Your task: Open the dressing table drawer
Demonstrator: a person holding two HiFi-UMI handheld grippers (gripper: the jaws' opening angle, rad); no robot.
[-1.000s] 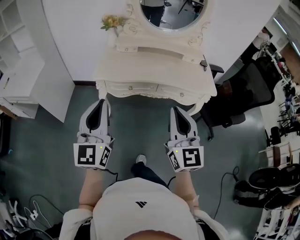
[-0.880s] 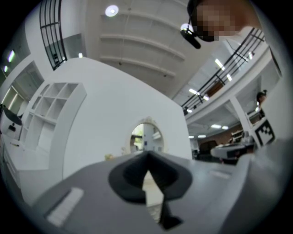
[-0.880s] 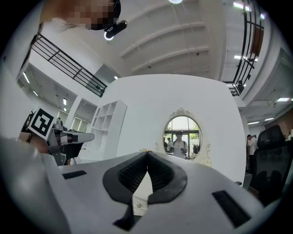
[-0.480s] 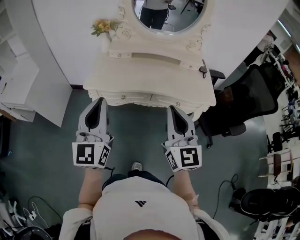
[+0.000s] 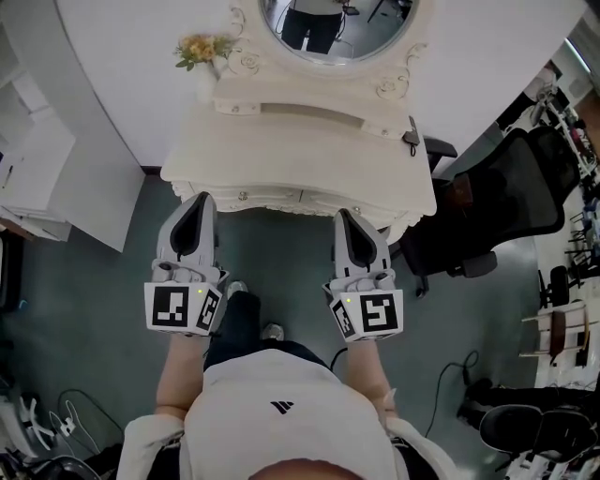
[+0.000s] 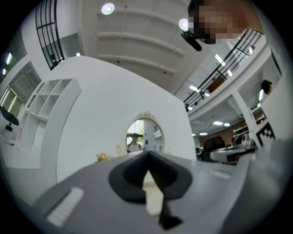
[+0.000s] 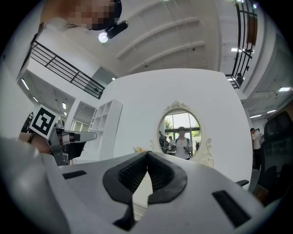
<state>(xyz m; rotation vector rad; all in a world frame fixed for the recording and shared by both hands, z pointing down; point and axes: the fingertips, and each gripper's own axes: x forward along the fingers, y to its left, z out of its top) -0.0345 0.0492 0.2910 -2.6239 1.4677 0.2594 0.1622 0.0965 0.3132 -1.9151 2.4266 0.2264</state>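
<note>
Both grippers are clenched on nothing: the left gripper (image 5: pixel 200 199) and the right gripper (image 5: pixel 345 216) each hold their 2 jaws pressed together, tips at the front edge of the dressing table (image 5: pixel 300 150). Its drawer (image 5: pixel 281 197) sits shut under the tabletop's front edge — between the 2 tips.

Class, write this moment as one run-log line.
left tool: shut, empty | right tool: shut, empty | both near dressing table front | drawer: closed

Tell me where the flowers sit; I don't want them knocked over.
Head view: the flowers stand at the dressing table's back left corner, just left of the oval mirror.
</note>
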